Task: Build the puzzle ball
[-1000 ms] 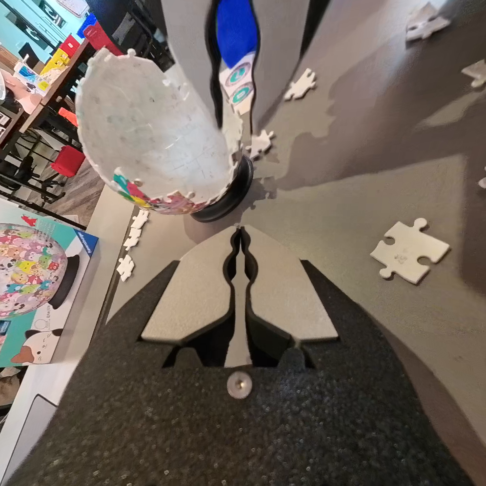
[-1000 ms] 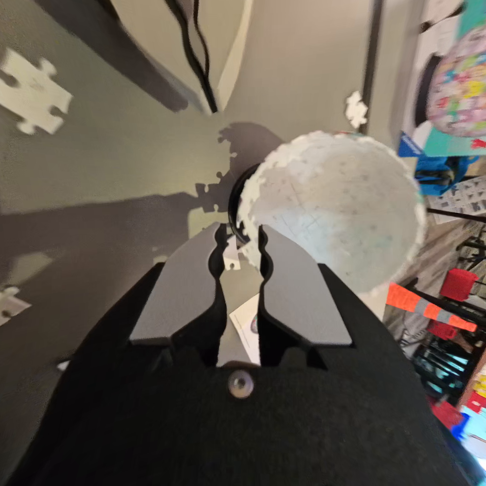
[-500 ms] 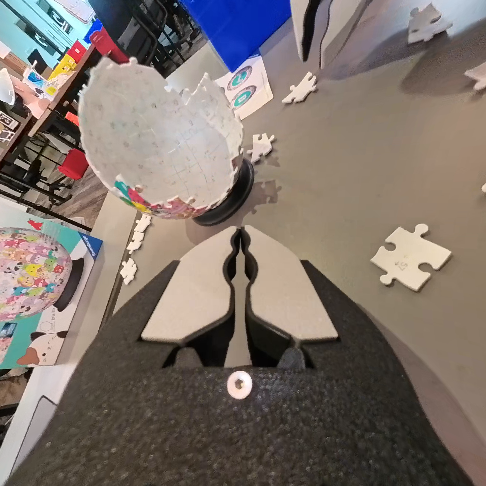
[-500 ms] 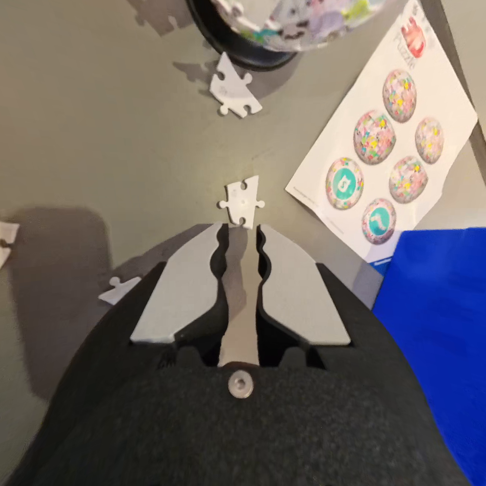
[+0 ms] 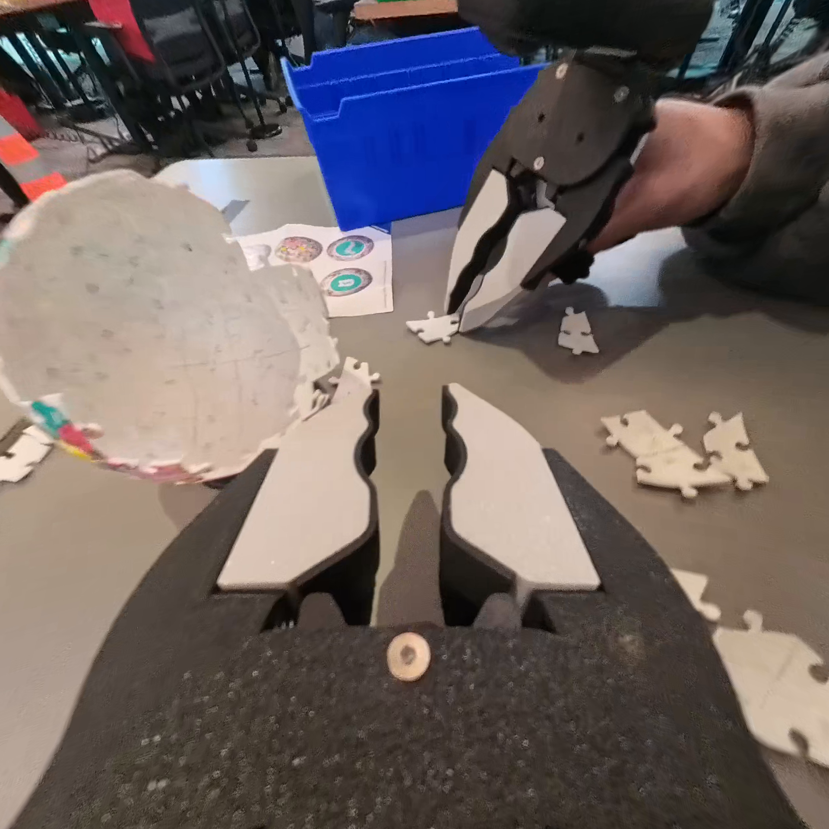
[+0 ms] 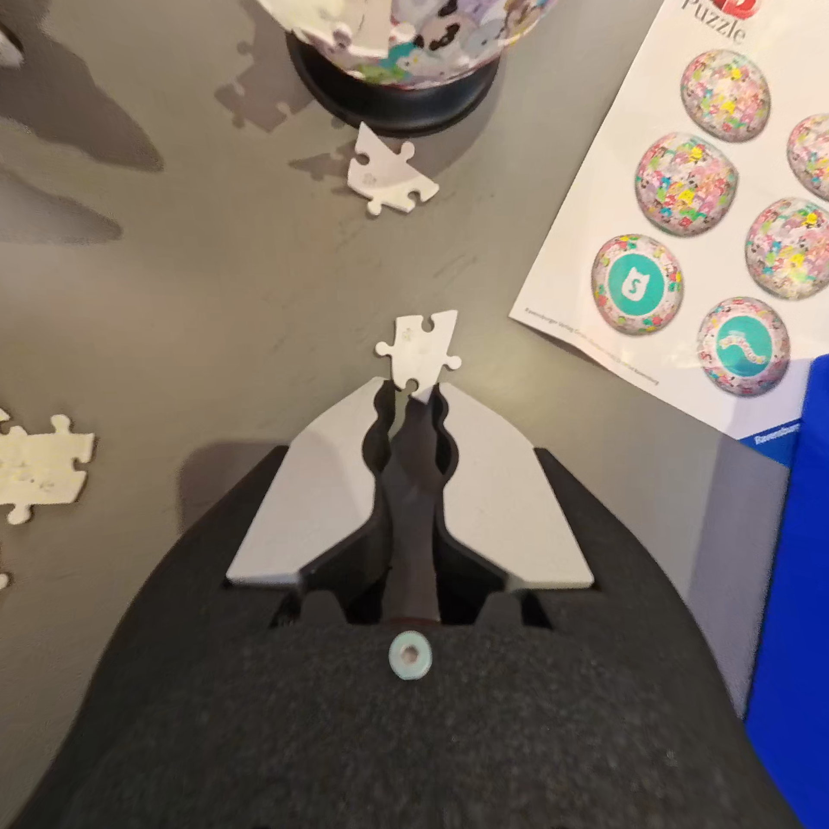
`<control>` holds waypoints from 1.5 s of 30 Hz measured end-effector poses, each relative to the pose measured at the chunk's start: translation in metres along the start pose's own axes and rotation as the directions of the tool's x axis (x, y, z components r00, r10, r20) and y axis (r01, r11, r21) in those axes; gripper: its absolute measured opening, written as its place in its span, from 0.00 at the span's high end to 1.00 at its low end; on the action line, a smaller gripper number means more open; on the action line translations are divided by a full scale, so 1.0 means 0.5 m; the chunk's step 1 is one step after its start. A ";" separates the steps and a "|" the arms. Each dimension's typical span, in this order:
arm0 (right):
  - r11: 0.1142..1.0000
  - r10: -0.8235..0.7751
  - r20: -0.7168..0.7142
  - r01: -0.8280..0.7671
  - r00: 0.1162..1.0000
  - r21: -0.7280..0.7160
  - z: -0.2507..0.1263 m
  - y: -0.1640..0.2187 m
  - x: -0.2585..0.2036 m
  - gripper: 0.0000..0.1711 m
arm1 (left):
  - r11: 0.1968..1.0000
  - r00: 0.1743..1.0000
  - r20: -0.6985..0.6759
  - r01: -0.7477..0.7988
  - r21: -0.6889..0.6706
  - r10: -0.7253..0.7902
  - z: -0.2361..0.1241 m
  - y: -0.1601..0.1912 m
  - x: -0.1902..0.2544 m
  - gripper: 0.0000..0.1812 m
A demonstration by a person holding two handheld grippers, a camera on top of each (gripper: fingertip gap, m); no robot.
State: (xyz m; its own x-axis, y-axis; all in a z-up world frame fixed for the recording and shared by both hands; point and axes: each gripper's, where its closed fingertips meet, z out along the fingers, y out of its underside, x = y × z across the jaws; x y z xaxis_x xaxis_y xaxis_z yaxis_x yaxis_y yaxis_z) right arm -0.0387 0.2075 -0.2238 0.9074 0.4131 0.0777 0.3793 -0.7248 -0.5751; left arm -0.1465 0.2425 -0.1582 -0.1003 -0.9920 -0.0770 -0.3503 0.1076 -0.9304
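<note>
Two grippers are working over a grey tabletop (image 5: 664,381) strewn with white, face-down puzzle pieces (image 5: 682,453). The left gripper (image 5: 409,394) is hovering with its fingers clearly apart – half a second ago they were pressed together – and it is now looking more level across the tabletop. The half-built puzzle ball (image 5: 148,323), an open white shell with a coloured outside, is sitting on its black stand (image 6: 394,103) just left of that gripper's left finger. The right gripper (image 6: 412,385), held in a person's hand (image 5: 686,175), is pointing down with its tips on the tabletop; the narrow end of one loose piece (image 6: 421,350) is lying in the small gap between the tips, and whether they are pinching it cannot be told. Since the earlier frame this gripper has edged forward onto that piece. Another piece (image 6: 390,179) is lying just beside the stand. A white printed leaflet (image 6: 628,202) – showing round pictures of the ball, a logo and a line of fine print – is lying to the right, next to a blue bin (image 5: 394,148). Small markings are showing on some piece backs, too faint to make out.
</note>
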 end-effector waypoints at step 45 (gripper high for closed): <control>0.971 -0.184 0.035 0.176 0.982 0.165 0.020 -0.115 -0.081 0.78 | 0.929 0.918 0.155 -0.348 -0.126 0.365 -0.018 0.008 0.025 0.91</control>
State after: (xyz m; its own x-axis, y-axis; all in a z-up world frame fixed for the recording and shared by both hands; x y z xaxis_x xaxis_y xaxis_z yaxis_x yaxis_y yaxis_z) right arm -0.0992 0.2383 -0.2020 0.8150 0.5588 0.1534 0.4980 -0.5400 -0.6786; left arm -0.1575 0.2312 -0.1594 -0.0756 -0.8816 -0.4658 -0.4074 0.4537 -0.7926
